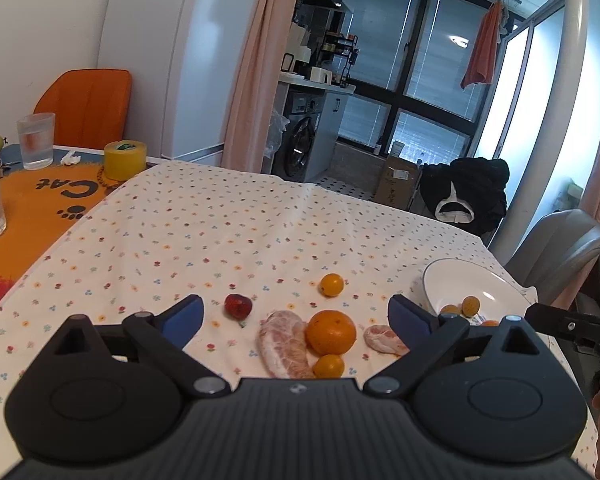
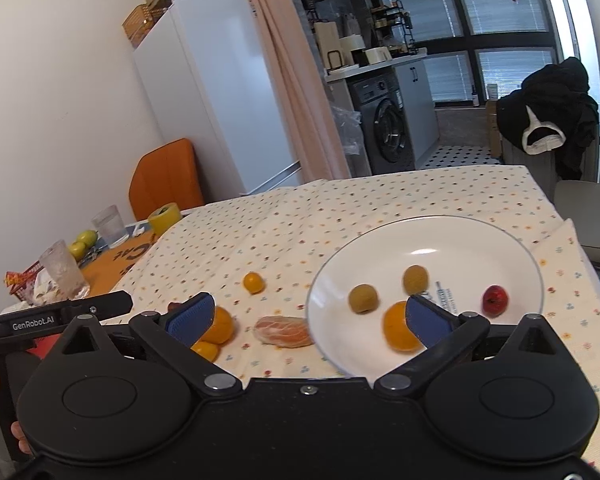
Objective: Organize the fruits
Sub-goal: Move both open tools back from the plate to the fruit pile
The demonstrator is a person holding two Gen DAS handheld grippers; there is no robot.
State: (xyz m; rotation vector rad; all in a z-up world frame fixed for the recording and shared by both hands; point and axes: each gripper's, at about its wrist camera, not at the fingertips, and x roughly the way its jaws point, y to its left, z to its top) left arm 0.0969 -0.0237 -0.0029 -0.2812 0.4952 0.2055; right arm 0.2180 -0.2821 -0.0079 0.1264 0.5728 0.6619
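The far half of the flowered tablecloth lay bare, open for passage. Near the front edge, 1 orange, 2 peeled citrus segments and small fruits crowded together just left of the white plate. Glasses and a yellow tape roll blocked the far left corner.

Far ahead-left of the hand-held gripper a yellow tape roll stands beside a water glass, orange chair behind. Ahead stand a white fridge and washing machine.
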